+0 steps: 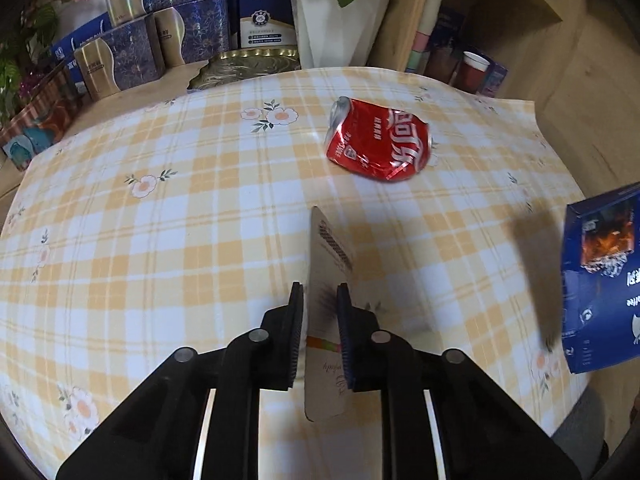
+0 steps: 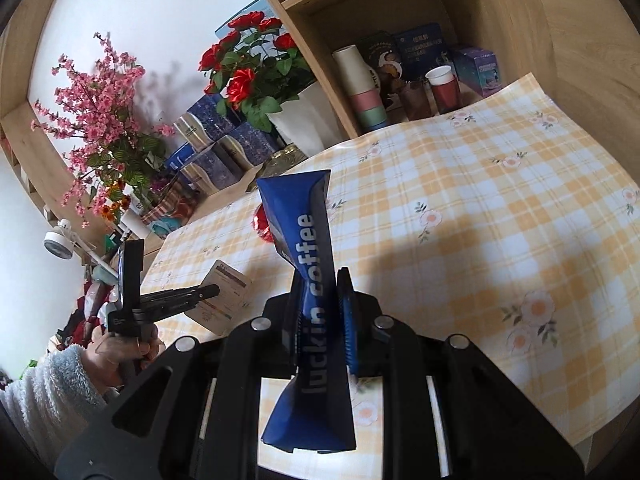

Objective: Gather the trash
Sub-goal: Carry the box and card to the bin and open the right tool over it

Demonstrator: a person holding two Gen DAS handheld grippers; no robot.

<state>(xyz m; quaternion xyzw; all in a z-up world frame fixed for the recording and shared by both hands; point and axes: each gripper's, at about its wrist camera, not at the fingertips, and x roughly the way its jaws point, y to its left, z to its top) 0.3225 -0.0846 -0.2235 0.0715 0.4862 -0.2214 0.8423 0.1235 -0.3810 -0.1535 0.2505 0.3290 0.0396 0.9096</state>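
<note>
Left tongs (image 1: 320,304) pinching card (image 1: 326,264), can (image 2: 262,226) half-hidden

Showing yellow-and-white checks with small pale flowers across the tablecloth (image 1: 160,200). Gleaming red with white lettering on the crushed can (image 1: 378,140). Displaying deep blue with white "luckin coffee" print on the box (image 2: 310,280). Appearing beige with a rainbow stripe on the card (image 1: 326,280). Glowing red roses (image 2: 244,76) beside pink blossoms (image 2: 92,92).
</note>
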